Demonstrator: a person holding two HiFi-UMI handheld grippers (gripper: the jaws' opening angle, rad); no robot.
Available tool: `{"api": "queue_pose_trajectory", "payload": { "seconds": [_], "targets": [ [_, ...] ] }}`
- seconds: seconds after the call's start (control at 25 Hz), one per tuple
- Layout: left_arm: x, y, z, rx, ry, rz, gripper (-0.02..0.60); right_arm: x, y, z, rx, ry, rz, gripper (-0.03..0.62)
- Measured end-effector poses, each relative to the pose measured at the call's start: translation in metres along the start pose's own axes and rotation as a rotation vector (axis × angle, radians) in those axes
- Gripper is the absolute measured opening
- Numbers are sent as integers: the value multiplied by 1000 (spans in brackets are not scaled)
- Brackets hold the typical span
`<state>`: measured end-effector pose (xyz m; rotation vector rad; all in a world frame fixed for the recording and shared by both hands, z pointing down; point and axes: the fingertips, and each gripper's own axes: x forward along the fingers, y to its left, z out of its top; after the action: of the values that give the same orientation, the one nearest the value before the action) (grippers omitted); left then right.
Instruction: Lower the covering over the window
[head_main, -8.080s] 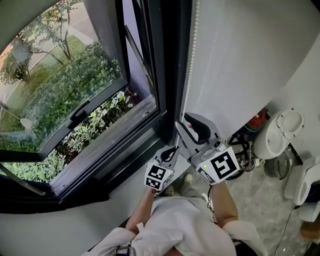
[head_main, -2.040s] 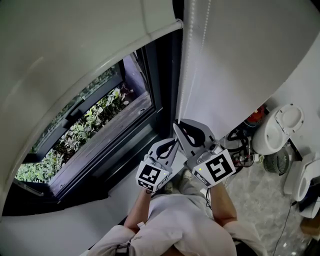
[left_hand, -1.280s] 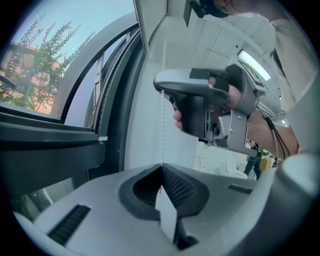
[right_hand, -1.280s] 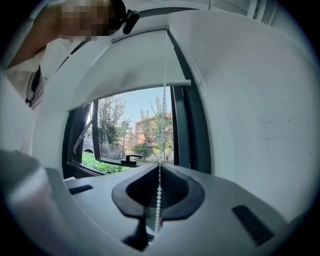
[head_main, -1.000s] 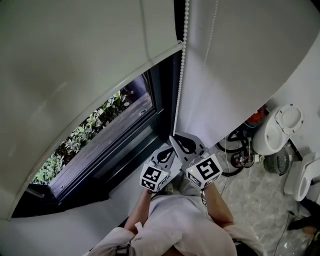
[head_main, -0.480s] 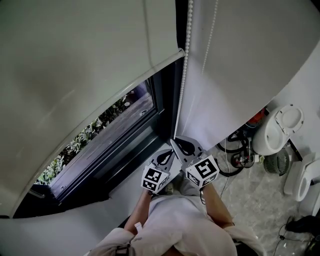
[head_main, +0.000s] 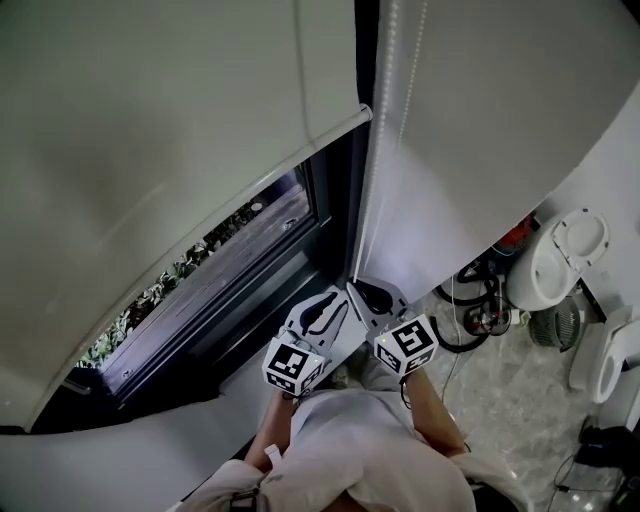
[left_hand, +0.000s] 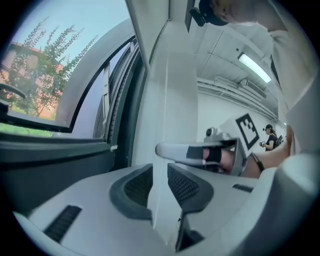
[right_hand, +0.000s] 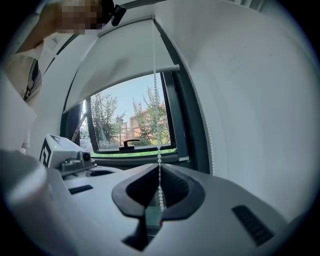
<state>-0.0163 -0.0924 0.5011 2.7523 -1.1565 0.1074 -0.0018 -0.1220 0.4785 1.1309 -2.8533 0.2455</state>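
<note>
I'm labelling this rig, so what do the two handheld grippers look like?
The left gripper and right gripper are pale grey plastic with dark ribbed pads lining curved jaws. Each carries a white cube printed with black square markers.

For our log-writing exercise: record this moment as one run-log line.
blind: partly down | window: lower strip uncovered | right claw: shut on cord | left claw: just opening, nothing seen between jaws

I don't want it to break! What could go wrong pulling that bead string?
The thin white bead chain is pinched only by the shut right gripper; the left gripper, whose jaws have just been opening, holds nothing, so the beads might slip. A hard tug could snap the chain, leaving the white roller blind only partway down.
</note>
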Motion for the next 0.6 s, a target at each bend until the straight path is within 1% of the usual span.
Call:
{"api": "queue_pose_trajectory", "payload": {
  "seconds": [0.16, 0.36, 0.48, 0.6],
  "targets": [
    [-10, -1, 49, 34, -83, -15, 84, -1, -1, -1, 5, -11, -5, 2],
    [-12, -4, 106, 96, -169, -43, 84, -4, 0, -2, 12, -21, -13, 2],
    [-8, -6, 132, 133, -206, -54, 84, -4, 3, -2, 11, -22, -11, 2],
    [-3, -8, 153, 152, -229, -64, 84, -3, 4, -2, 5, -18, -8, 2]
  ]
}}
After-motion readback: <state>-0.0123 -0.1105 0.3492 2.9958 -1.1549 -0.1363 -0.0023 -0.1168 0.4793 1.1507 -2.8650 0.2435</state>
